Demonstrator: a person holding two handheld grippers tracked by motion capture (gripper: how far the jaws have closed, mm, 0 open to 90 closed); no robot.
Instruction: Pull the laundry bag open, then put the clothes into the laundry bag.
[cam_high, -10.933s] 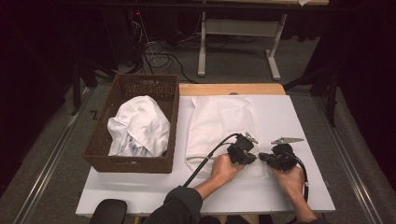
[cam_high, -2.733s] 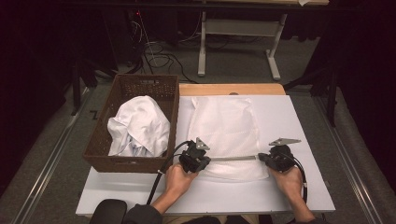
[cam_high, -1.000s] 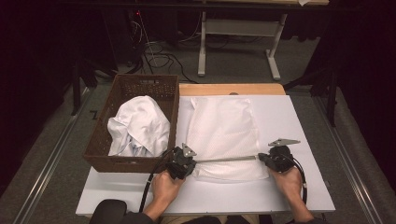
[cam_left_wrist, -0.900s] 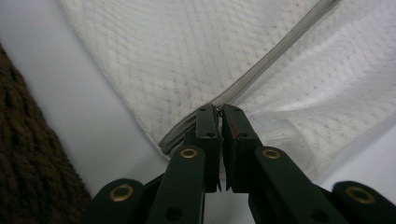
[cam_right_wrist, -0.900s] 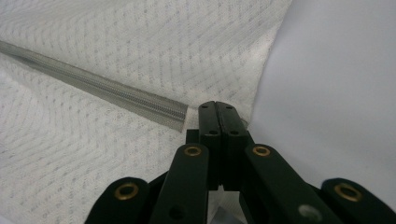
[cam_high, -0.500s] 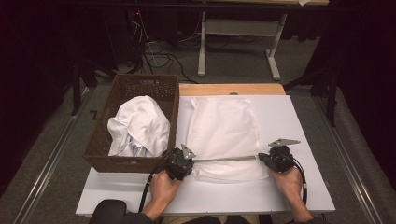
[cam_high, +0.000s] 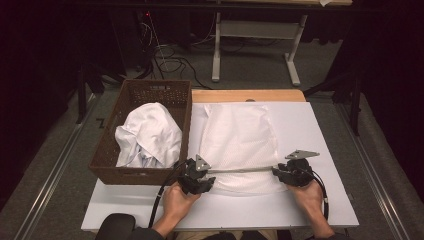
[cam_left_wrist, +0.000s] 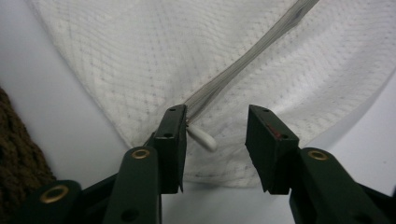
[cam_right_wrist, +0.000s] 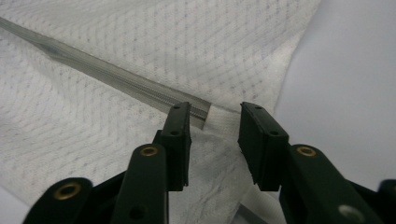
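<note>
Zipped mesh bag (cam_high: 240, 145) flat on the bench (cam_high: 320, 130); both tools just released.

Soft, light, limp: grip the zipper (cam_high: 240, 170) pull (cam_left_wrist: 201, 138) or end tape. Left tool (cam_high: 197, 181) and right tool (cam_high: 292, 175) have just spread, pinching nothing. Basket (cam_high: 120, 170) with cloth (cam_high: 147, 135) just beside crowds the left.

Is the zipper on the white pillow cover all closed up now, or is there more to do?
It looks zipped: the zipper runs closed across the white cover, its pull at the left gripper's end. Both the left and right gripper have just been opening, nothing pinched. The cover in the basket may be next.
</note>
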